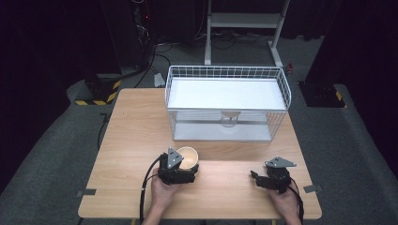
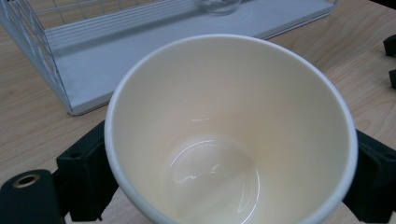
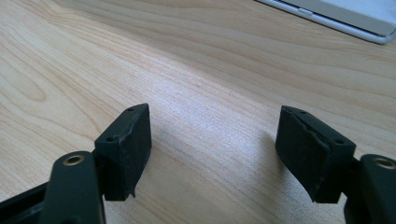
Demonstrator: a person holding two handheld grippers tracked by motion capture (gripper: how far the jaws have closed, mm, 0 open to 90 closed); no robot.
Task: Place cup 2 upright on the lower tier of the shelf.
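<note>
A cream cup (image 1: 188, 157) (image 2: 229, 130), empty and glossy inside, stands at the table's front left of centre. My left gripper (image 1: 190, 167) (image 2: 229, 186) is shut on it, one black jaw against each side of the cup's wall. The cup hides the pads' faces. My right gripper (image 1: 255, 178) (image 3: 215, 154) rests low over bare wood at the front right, open, with nothing between its fingers (image 3: 126, 144). Its fingertips (image 2: 391, 46) also show at the right edge of the left gripper view.
A white two-tier wire rack (image 1: 227, 75) (image 2: 163, 42) (image 3: 336, 14) stands at the back middle of the wooden table (image 1: 136, 126). A clear glass (image 1: 230, 119) (image 2: 217, 4) sits on its lower shelf. Bare wood lies between the two grippers.
</note>
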